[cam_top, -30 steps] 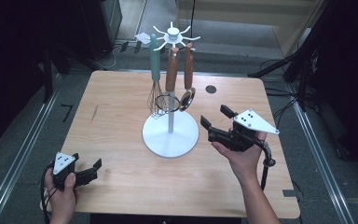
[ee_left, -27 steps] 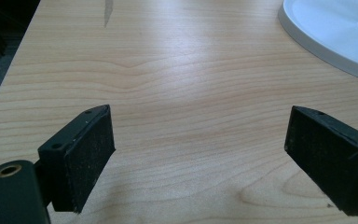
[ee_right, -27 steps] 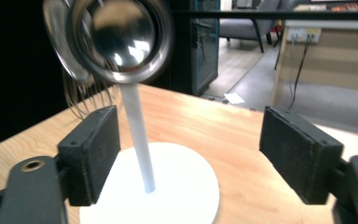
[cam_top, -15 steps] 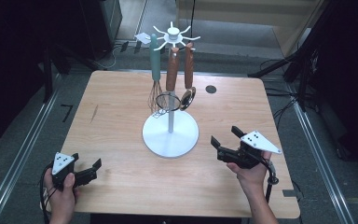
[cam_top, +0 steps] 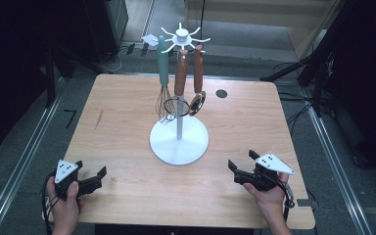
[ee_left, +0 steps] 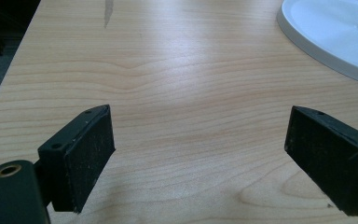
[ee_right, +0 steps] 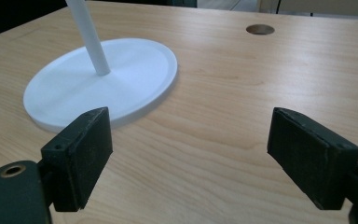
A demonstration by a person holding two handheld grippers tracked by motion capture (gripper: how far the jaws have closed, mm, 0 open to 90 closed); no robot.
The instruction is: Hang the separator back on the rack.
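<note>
A white utensil stand (cam_top: 178,139) with a round base rises from the middle of the wooden table (cam_top: 127,107). From its top hooks hang a teal-handled whisk (cam_top: 163,63) and two brown-handled utensils (cam_top: 180,73). My left gripper (cam_top: 90,169) rests at the front left corner, open and empty; in the left gripper view my left gripper (ee_left: 198,116) has bare wood between its pads. My right gripper (cam_top: 241,160) sits low at the front right, open. Its jaws have just been opening, with nothing between them. In the right gripper view my right gripper (ee_right: 191,114) faces the stand base (ee_right: 74,88).
A small round hole (cam_top: 221,93) lies in the table's far right part. The stand base edge (ee_left: 335,37) shows at the upper right of the left gripper view. Dark floor, metal rails and cables surround the table.
My right hand has come down and back from beside the stand to the table's front right. The left hand has stayed where it was.
</note>
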